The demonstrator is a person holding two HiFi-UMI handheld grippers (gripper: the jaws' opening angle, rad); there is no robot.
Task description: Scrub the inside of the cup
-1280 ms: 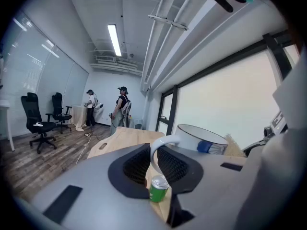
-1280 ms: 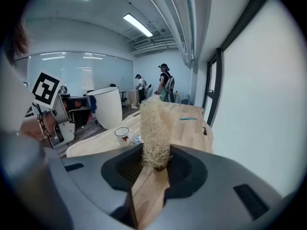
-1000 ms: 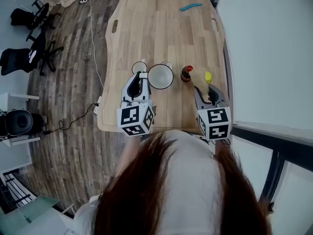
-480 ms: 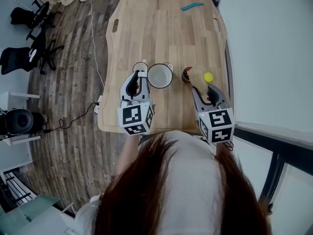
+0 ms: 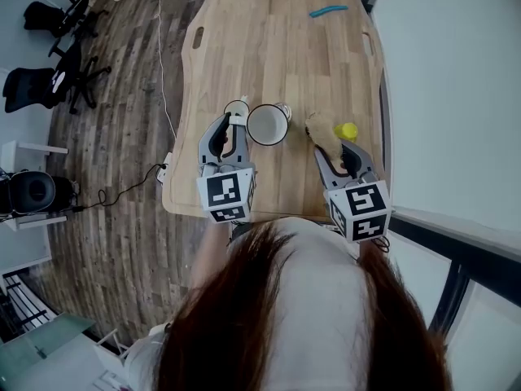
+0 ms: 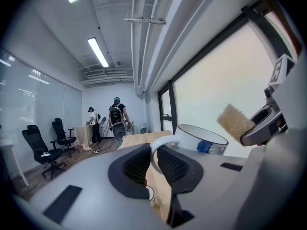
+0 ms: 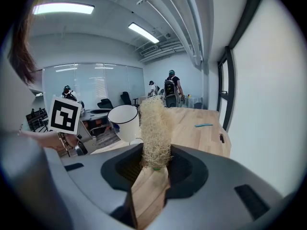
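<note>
The white cup [image 5: 267, 125] sits just above the middle of the head view, its mouth turned up toward the camera, over the near end of the wooden table [image 5: 269, 47]. The left gripper [image 5: 228, 130] comes at it from the lower left. In the left gripper view its jaws are drawn narrow on the cup's handle [image 6: 160, 146], with the white loop pinched between the two dark pads. Whether the cup rests on the table or is lifted a little cannot be told for certain.

The right gripper [image 5: 340, 155] is right of centre in the head view. In the right gripper view its jaws are clamped on the lower end of a pale, fibrous scrubber [image 7: 154, 126], which stands up out of them. In the head view the scrubber's free end lies to the right of the cup, near it but apart from it and clearly outside the rim. A small yellow thing [image 5: 346, 130] lies just right of the scrubber, and a blue object [image 5: 327, 11] lies far up the table near the top of the frame.

The preparation looks finished, with the cup held by its handle and the scrubber gripped. The scrubbing itself appears not yet started, since no part of the scrubber is inside the cup. What remains is to bring the scrubber over the mouth, push it in, and rub the wall and bottom. The visible inside is plain white, and no dirt or foam can be made out.
</note>
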